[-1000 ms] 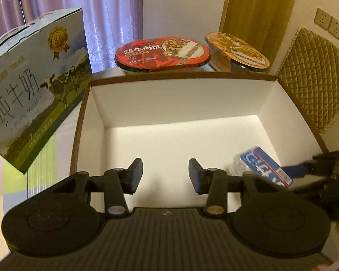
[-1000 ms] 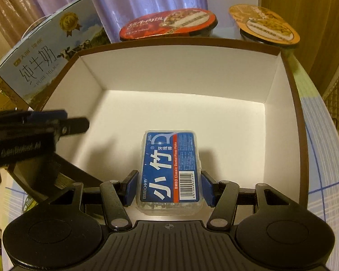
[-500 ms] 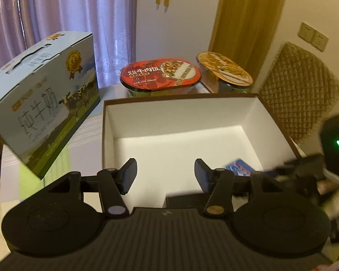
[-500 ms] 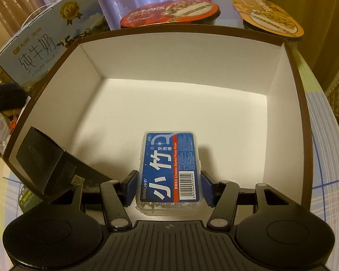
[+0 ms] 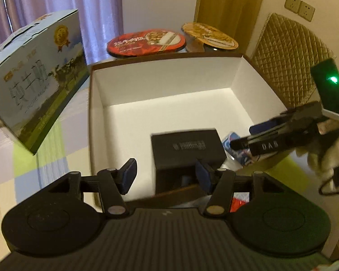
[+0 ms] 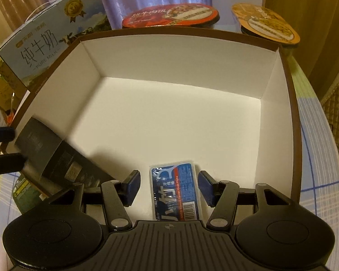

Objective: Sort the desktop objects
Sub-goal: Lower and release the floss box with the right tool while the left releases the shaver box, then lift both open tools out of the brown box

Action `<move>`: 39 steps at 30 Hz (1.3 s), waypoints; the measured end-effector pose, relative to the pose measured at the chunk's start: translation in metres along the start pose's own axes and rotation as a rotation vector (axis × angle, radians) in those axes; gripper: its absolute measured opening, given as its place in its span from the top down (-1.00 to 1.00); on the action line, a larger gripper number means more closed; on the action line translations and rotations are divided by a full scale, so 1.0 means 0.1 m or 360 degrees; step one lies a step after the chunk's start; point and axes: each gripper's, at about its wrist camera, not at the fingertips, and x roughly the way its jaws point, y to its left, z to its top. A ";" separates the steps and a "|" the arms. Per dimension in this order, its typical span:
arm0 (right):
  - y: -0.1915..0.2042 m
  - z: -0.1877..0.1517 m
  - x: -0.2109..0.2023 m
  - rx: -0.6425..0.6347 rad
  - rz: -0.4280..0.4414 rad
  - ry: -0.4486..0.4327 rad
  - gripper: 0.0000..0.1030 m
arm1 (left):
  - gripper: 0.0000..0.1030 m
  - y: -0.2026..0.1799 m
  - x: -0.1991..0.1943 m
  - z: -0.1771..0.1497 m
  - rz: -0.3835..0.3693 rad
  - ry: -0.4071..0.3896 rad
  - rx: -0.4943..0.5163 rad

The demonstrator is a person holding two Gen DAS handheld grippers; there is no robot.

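A white-lined brown box (image 5: pixel 169 85) (image 6: pixel 169 117) stands open on the table. A blue floss-pick pack (image 6: pixel 176 194) lies on its floor by the near wall, between the spread fingers of my right gripper (image 6: pixel 168 187), which is open and not touching it. A black box (image 5: pixel 187 149) (image 6: pixel 54 158) leans inside the box against its near-left wall. My left gripper (image 5: pixel 166 176) is open above the near rim, just short of the black box. The right gripper shows in the left wrist view (image 5: pixel 260 140), over the blue pack (image 5: pixel 232 144).
A blue milk carton (image 5: pixel 34 94) (image 6: pixel 49 45) stands left of the box. A red meal bowl (image 5: pixel 147 43) (image 6: pixel 171 15) and an orange one (image 5: pixel 210 37) (image 6: pixel 266 22) stand behind it. A green packet (image 6: pixel 27 194) lies outside the near-left corner. A quilted chair back (image 5: pixel 289 56) is at right.
My right gripper has opened and let go of the blue pack, which now lies on the box floor. My left gripper has pulled back, leaving the black box leaning in the box.
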 end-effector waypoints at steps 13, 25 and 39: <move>-0.01 -0.08 -0.09 0.0015 0.0009 -0.0034 -0.21 | -0.03 0.01 0.21 0.16 0.0077 -0.0033 -0.0092; 0.11 -0.11 -0.22 0.0006 -0.0016 -0.0097 -0.89 | -0.40 -0.02 0.08 0.10 0.0146 -0.0029 -0.0128; 0.16 -0.22 -0.54 -0.0001 -0.0121 -0.0211 -0.96 | -0.65 -0.15 -0.12 0.04 0.0218 -0.0055 -0.0123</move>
